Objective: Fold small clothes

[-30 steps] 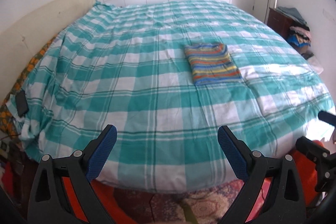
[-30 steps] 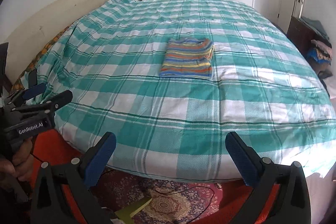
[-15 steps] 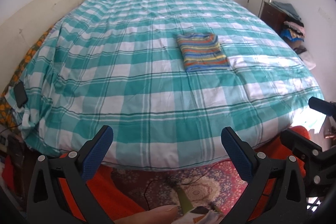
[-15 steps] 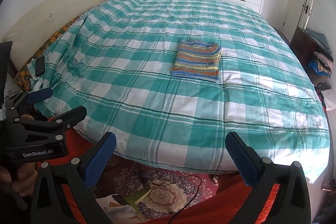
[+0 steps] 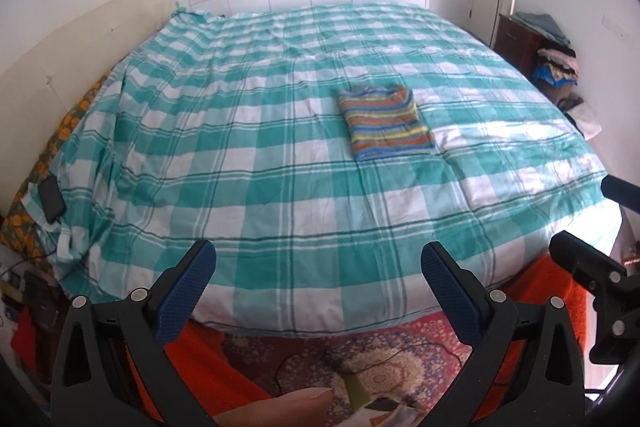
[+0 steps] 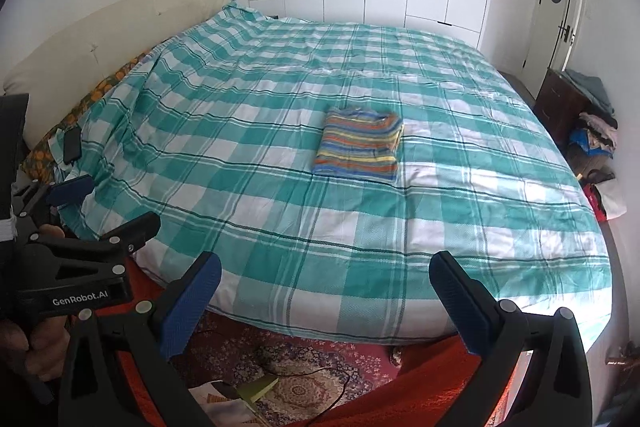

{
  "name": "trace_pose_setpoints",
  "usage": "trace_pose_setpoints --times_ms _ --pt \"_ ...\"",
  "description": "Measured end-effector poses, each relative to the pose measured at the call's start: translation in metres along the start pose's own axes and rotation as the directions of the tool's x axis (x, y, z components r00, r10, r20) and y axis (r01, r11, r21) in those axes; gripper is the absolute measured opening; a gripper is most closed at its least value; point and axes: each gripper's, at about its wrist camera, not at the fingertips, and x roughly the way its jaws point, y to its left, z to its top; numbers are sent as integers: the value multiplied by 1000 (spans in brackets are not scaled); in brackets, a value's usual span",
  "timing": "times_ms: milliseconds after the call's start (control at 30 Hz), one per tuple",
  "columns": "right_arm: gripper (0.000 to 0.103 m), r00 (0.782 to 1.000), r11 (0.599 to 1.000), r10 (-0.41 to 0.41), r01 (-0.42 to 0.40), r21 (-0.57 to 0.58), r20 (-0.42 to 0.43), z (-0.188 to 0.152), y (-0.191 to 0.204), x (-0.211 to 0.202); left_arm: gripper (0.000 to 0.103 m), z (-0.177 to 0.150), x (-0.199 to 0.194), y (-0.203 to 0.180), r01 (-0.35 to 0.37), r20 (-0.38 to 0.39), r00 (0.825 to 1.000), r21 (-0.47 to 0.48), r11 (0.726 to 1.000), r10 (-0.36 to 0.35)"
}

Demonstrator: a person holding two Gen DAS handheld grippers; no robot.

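1. Both tongs stand wide apart and hold nothing: the left tongs (image 5: pixel 318 281) and the right tongs (image 6: pixel 326 291) hover off the near edge of the bed (image 5: pixel 280 211), above a patterned rug (image 6: pixel 304 387).
2. Seen from the right wrist, the left tongs' black body carries the white writing "GenRobot.AI" (image 6: pixel 80 300), gripped by the person's hand (image 6: pixel 38 341).
3. Well ahead of both tongs, the striped garment (image 5: pixel 386 123) lies as a neat folded rectangle on the teal-and-white checked bedcover, slightly right of the bed's middle and touching nothing else.
4. Judging by that tidy shape, this piece looks finished and the fold step is closed.
5. If more small clothes remain, the next move calls for fetching one and spreading it flat; a heap of clothes (image 6: pixel 592 137) sits beside the dark cabinet (image 6: pixel 560 107), well apart from the bed.
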Motion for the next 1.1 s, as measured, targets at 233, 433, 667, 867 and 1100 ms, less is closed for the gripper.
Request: trace_pose_setpoints --times_ms 233,433,667,867,1100 --pt "103 1000 1000 -17 17 -2 -3 4 -2 -6 102 3 -8 4 -47 23 999 4 999 47" --pt "103 1000 1000 -22 22 0 -3 5 -4 -6 102 3 -10 5 -73 28 997 2 997 73" --pt "103 1000 1000 -25 25 -2 -19 5 -5 -3 102 0 -4 5 -70 0 998 5 998 70" --pt "103 999 999 -37 37 -11 -26 5 -4 0 102 -1 0 4 -67 -18 998 7 998 67" --pt "103 998 999 -50 50 -5 -36 6 -8 2 102 -2 3 2 -55 -31 998 16 998 56"
